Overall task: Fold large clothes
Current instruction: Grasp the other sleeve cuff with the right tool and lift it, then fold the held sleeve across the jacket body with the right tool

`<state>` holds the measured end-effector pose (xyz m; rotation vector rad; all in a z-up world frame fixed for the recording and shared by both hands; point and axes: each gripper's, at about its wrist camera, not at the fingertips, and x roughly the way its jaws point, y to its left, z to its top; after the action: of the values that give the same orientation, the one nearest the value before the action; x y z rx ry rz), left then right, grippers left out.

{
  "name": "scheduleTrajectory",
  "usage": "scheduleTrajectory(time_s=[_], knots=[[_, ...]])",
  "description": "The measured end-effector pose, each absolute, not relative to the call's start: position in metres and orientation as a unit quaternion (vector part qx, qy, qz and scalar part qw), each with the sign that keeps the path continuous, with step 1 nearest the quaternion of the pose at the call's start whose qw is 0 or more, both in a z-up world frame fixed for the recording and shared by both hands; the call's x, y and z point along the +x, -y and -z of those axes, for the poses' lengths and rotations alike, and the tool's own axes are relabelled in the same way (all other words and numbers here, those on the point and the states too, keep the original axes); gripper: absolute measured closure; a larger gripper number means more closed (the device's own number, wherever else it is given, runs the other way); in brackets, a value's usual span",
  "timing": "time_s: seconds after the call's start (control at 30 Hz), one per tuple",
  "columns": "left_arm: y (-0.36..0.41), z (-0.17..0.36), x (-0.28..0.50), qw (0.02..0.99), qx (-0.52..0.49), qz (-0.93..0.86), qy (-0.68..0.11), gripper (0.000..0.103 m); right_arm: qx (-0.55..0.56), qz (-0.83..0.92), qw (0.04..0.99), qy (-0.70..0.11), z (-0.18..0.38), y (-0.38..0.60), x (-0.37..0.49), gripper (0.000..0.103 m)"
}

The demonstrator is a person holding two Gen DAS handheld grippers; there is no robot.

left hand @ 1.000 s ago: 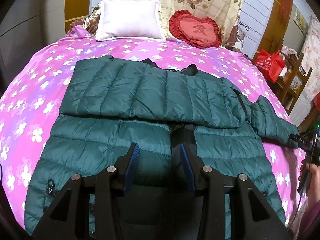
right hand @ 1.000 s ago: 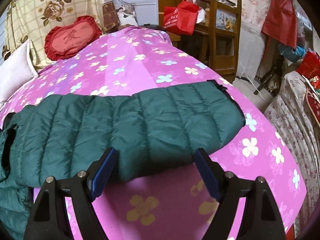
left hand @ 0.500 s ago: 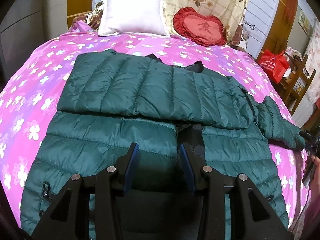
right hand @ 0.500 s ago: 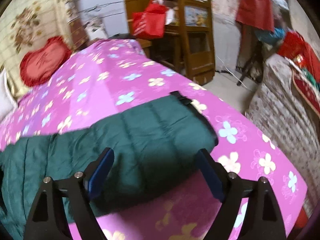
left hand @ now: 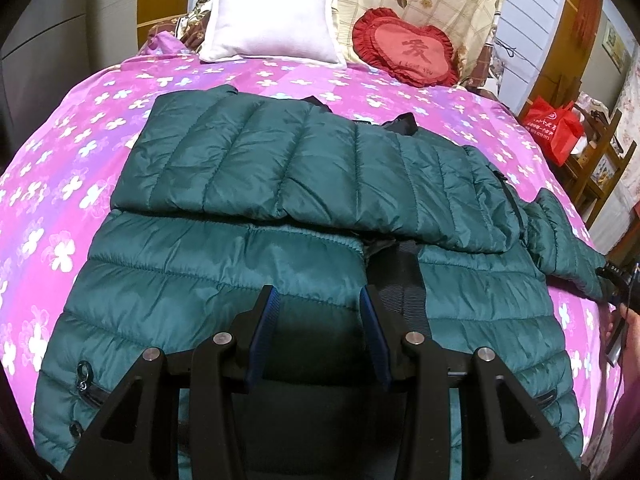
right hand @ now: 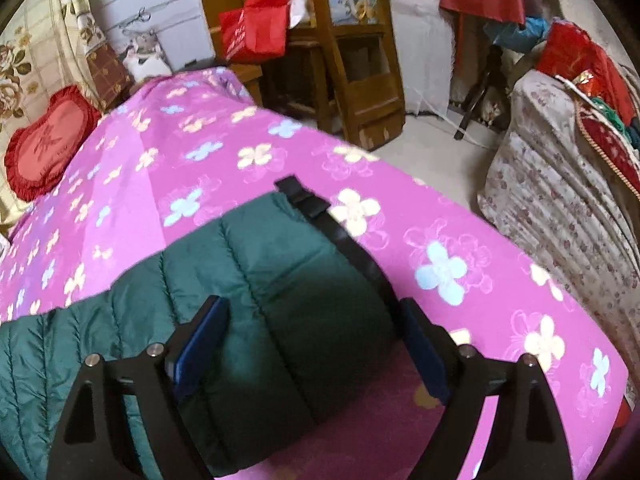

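Note:
A dark green quilted puffer jacket (left hand: 248, 256) lies spread on the pink flowered bed (left hand: 80, 128), one sleeve (left hand: 304, 172) folded across its chest. My left gripper (left hand: 320, 304) is open and empty, hovering over the jacket's front opening near the hem. The other sleeve (left hand: 564, 240) reaches to the bed's right edge, where my right gripper (left hand: 618, 280) shows. In the right wrist view, my right gripper (right hand: 312, 320) is open and straddles this sleeve's end (right hand: 288, 280), by its black cuff (right hand: 320, 216).
A white pillow (left hand: 272, 24) and a red heart cushion (left hand: 408, 52) lie at the head of the bed. Right of the bed stand a wooden chair (right hand: 352, 60) with a red bag (right hand: 256, 28) and a cloth-covered seat (right hand: 560, 184).
My right gripper has moved along the sleeve toward its cuff and lower over it. My left gripper has drifted slightly forward over the jacket, still open.

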<state>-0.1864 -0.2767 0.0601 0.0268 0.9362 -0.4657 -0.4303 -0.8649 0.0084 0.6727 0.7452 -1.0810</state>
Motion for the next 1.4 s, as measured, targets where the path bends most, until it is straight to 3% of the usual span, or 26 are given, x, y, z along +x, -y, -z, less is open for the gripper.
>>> scheduleTrajectory(time_s=[0.03,0.1,0.13,0.17,0.23,0.57,0.87,1.4], knots=[[0.277,-0.060,-0.186,0.866,0.013,0.222,-0.448,0.072,0.301,0.493,0.743,-0.339,-0.008,0.863,-0.430,0.016],[0.276,-0.060,-0.186,0.866,0.013,0.222,-0.448,0.071,0.293,0.488,0.750,-0.338,-0.009,0.860,-0.429,0.031],[0.276,-0.060,-0.186,0.866,0.012,0.222,-0.448,0.071,0.294,0.477,0.757,-0.336,-0.011,0.858,-0.430,0.056],[0.276,-0.060,-0.186,0.866,0.011,0.222,-0.448,0.071,0.306,0.457,0.767,-0.330,-0.012,0.857,-0.430,0.074],[0.275,-0.060,-0.187,0.867,0.008,0.221,-0.447,0.071,0.325,0.431,0.778,-0.320,-0.017,0.852,-0.432,0.079],[0.261,-0.073,-0.191,0.875,0.001,0.213,-0.434,0.071,0.305,0.311,0.862,-0.259,-0.096,0.785,-0.413,0.082],[0.238,-0.084,-0.194,0.879,-0.012,0.205,-0.429,0.071,0.248,0.174,0.913,-0.273,-0.150,0.679,-0.330,0.082],[0.207,-0.084,-0.187,0.882,-0.016,0.188,-0.432,0.071,0.193,0.028,0.913,-0.358,-0.127,0.510,-0.184,0.082]])
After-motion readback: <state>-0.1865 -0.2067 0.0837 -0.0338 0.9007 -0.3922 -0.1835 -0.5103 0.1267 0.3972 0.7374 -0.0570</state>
